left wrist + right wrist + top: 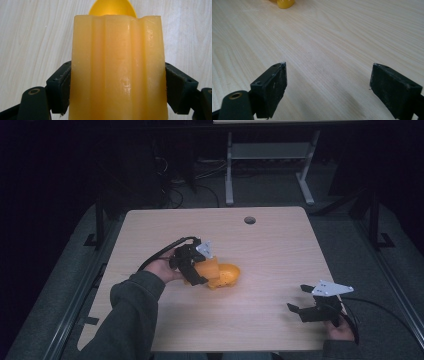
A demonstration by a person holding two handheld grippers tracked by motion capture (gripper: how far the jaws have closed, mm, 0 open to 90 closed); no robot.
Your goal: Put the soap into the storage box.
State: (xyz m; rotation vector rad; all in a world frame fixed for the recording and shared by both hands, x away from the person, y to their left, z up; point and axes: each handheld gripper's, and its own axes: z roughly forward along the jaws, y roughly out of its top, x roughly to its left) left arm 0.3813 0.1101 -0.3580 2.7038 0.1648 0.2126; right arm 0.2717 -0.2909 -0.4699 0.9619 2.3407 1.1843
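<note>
The left gripper point(196, 266) pinches a ribbed orange block point(117, 67) mid-table, a yellow rounded piece point(227, 272) beyond; the right gripper point(314, 306) rests spread near the table's point(280, 240) right-front edge, bare wood between them.

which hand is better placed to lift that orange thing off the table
Left. The left hand-held gripper already has its jaws clamped on the orange object. The right hand-held gripper sits open, apart from it near the table's front right corner.

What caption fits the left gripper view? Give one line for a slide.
Left gripper clamped on a ribbed orange block above a pale wooden table.
</note>
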